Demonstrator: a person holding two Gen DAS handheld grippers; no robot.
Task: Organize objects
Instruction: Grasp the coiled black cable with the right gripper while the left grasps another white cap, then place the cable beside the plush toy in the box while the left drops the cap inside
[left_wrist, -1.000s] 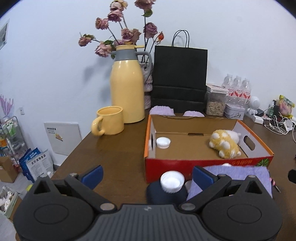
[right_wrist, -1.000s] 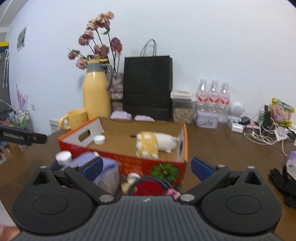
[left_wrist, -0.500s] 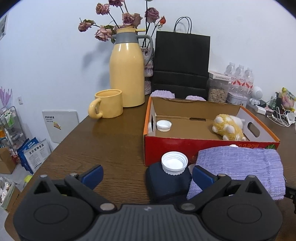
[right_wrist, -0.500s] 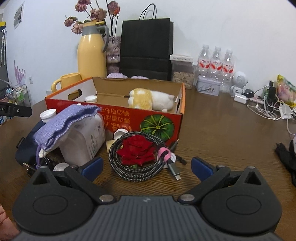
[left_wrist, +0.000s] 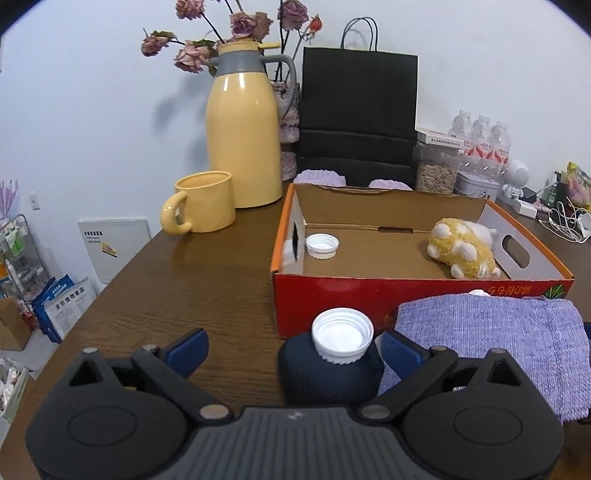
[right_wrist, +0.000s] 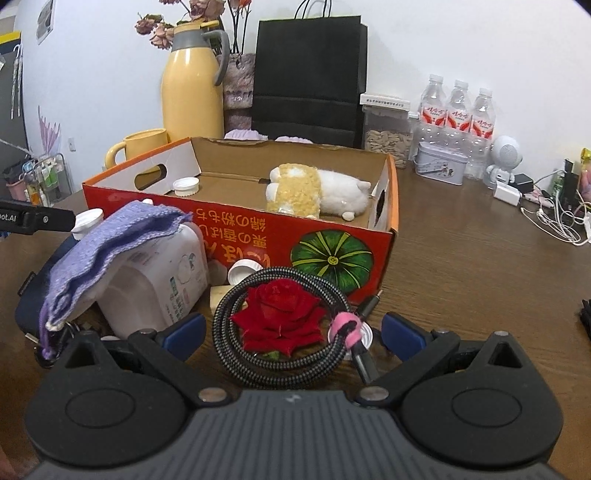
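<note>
Both grippers' jaws wide, nothing between.

Black tongs (left_wrist: 291, 349) with blue fingertips (left_wrist: 186, 347) (ribbed grey centre, silver screws)

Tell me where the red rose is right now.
In the right wrist view the red rose lies on the table inside the coiled braided cable, just in front of the red cardboard box and between the open right gripper's fingers.

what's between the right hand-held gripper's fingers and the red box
In the right wrist view, a coiled braided cable with a red rose lying in its ring sits between the open right hand-held gripper and the red box.
</note>
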